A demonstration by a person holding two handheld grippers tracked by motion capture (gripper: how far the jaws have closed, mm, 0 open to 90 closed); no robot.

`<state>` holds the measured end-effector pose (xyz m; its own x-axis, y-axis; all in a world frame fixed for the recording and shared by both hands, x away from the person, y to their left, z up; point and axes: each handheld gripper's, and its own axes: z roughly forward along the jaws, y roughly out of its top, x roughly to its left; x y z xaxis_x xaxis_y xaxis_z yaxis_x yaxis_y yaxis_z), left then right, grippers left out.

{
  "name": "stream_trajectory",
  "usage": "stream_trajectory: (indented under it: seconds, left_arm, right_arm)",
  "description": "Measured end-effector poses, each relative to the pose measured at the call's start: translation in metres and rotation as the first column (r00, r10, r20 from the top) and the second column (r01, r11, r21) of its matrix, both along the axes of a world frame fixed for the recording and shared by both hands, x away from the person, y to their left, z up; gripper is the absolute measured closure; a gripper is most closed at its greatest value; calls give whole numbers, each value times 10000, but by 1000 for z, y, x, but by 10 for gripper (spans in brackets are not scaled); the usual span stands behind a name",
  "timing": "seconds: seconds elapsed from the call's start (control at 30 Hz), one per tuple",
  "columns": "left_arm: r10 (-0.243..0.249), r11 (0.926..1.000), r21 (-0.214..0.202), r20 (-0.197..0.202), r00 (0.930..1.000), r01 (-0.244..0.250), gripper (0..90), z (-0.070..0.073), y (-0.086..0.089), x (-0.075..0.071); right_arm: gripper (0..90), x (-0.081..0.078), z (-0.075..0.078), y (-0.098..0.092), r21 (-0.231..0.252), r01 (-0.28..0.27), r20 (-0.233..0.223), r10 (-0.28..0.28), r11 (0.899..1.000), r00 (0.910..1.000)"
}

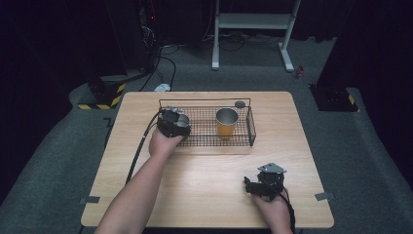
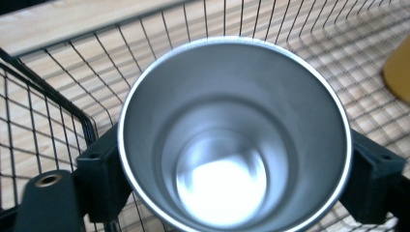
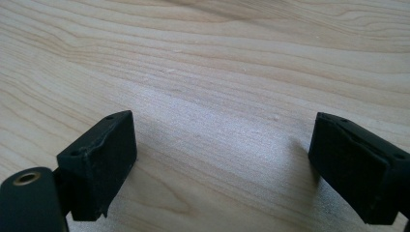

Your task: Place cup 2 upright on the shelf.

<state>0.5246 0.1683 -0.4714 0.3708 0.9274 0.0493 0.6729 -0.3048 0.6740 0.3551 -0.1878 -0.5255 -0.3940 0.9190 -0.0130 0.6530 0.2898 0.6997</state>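
Light falls from above onto the pale wooden desk (image 1: 204, 170), which stands bright against a dim, nearly black room. The high view is soft and slightly grainy. In the left gripper view a white glare spot sits on the bottom of the shiny steel cup (image 2: 227, 188), whose near rim is blurred. In the right gripper view the wood grain is sharp, with soft shadows beside the black jaws.

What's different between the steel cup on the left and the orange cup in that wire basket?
The steel cup is bare silver metal; the orange cup has an orange outside. The steel cup sits between the left tongs at the basket's left end; the orange cup stands free, right of middle. Both are upright, open-topped and shiny inside.
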Motion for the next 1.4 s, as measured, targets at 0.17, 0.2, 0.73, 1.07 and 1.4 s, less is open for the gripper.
stream_trajectory:
  seconds: [0.17,0.2,0.73,1.07,1.4]
  left_arm:
    - [47,9999,-109,130,9999,-46,92,1,2,-2]
    - [0,9999,-166,114,9999,2,78,2,2,-2]
    - [-228,9982,-525,905,9956,276,1,27,2,-18]
    - [-408,9941,-959,995,9942,504,3,37,10,-40]
    - [-570,9931,-963,1076,9926,675,3,28,31,-70]
  right_arm:
    - [98,0,0,0,-1,-6,-10,6,10000,10000]
    - [98,0,0,0,2,-5,-11,5,10000,10000]
    - [98,0,0,0,14,4,-18,-4,10000,10000]
    - [98,0,0,0,4,-5,-11,5,10000,10000]
    - [98,0,0,0,13,5,-20,-5,10000,10000]
